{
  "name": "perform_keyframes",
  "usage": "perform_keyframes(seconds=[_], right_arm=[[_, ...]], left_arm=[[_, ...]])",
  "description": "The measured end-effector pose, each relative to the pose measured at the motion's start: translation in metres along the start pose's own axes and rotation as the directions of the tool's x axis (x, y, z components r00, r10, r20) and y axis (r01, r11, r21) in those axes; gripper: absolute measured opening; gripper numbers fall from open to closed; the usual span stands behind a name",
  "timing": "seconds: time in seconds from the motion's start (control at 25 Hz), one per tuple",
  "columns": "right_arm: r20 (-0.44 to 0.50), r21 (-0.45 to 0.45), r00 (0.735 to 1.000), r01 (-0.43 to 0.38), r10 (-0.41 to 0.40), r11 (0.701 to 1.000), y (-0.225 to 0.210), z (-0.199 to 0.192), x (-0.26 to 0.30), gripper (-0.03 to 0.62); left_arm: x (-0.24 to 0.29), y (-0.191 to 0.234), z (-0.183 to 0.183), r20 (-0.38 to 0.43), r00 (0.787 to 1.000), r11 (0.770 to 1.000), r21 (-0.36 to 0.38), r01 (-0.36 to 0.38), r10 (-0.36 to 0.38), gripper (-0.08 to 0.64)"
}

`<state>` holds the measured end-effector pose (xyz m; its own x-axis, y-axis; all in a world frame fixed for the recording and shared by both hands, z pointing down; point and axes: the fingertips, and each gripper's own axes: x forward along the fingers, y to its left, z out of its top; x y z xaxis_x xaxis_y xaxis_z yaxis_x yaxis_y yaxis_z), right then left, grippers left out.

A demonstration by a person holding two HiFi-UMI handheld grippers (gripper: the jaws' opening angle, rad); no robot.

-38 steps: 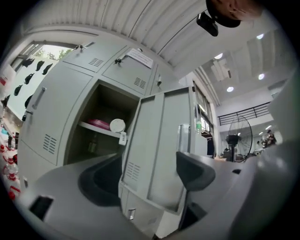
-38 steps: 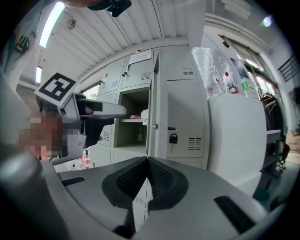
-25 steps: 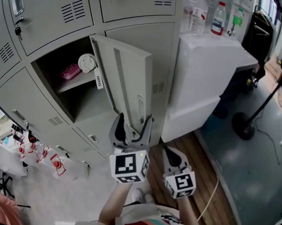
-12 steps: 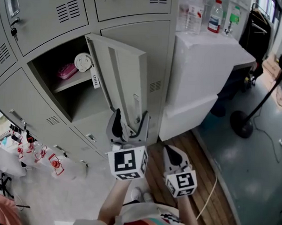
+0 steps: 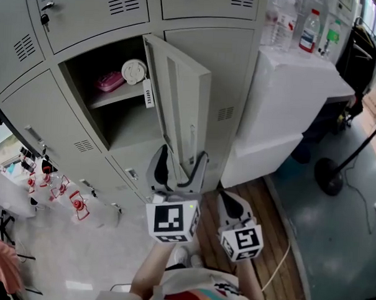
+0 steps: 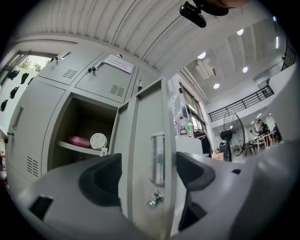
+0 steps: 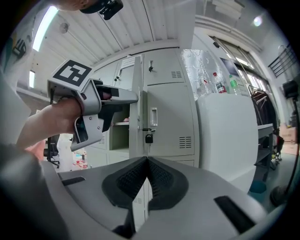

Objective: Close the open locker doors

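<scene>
My left tongs [image 5: 183, 157] are spread wide, with the free edge of the open grey metal locker door [image 5: 181, 99] standing between the two jaws. Its handle recess and key lock face me, and nothing is clamped. I judge I am set there to swing the door back toward its frame, since it juts out roughly square to the locker bank. My right tongs [image 5: 230, 205] are pressed together on nothing and hang low beside the left, out of the door's way. On the shelf inside lie a flat pink container [image 5: 110, 82] and a round white disc [image 5: 134, 71], far enough back, I think, to clear the door. A white hanging tag [image 5: 147, 95] carries dark lettering, perhaps "COFFEE", though I cannot be sure. The paper notice [image 6: 117, 63] on an upper locker is too small to read.
</scene>
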<state>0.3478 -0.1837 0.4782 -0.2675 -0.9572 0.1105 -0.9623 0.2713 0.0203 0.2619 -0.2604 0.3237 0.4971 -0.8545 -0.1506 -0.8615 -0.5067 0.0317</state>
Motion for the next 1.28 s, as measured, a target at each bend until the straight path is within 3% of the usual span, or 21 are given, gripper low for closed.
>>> perform_keyframes(seconds=[0.08, 0.24, 0.44, 0.68, 0.96, 1.28], right_arm=[[-0.012, 0.005, 1.0, -0.029, 0.029, 1.0, 0.011, 0.003, 0.005, 0.006], [0.012, -0.007, 0.996, -0.085, 0.085, 0.996, 0.031, 0.013, 0.018, 0.005], [-0.001, -0.007, 0.99, -0.14, 0.14, 0.99, 0.051, 0.016, 0.028, 0.005], [-0.002, -0.025, 0.98, -0.199, 0.199, 0.98, 0.075, 0.016, 0.04, 0.005], [0.002, -0.036, 0.973, -0.229, 0.229, 0.973, 0.091, 0.018, 0.045, 0.005], [-0.007, -0.043, 0.969, -0.247, 0.247, 0.968, 0.107, 0.018, 0.051, 0.005]], left_arm=[[-0.009, 0.008, 0.0, 0.001, 1.0, 0.999, 0.034, -0.003, 0.003, 0.341], [-0.03, 0.028, 0.005, 0.007, 0.999, 0.999, 0.029, -0.041, 0.04, 0.341], [-0.05, 0.05, 0.014, 0.022, 0.993, 0.989, 0.091, -0.12, 0.118, 0.341], [-0.069, 0.079, 0.014, 0.025, 0.98, 0.98, 0.028, -0.198, 0.198, 0.341], [-0.091, 0.119, 0.012, 0.01, 0.956, 0.954, 0.062, -0.295, 0.295, 0.341], [-0.082, 0.141, 0.007, -0.001, 0.949, 0.944, 0.101, -0.314, 0.316, 0.341]])
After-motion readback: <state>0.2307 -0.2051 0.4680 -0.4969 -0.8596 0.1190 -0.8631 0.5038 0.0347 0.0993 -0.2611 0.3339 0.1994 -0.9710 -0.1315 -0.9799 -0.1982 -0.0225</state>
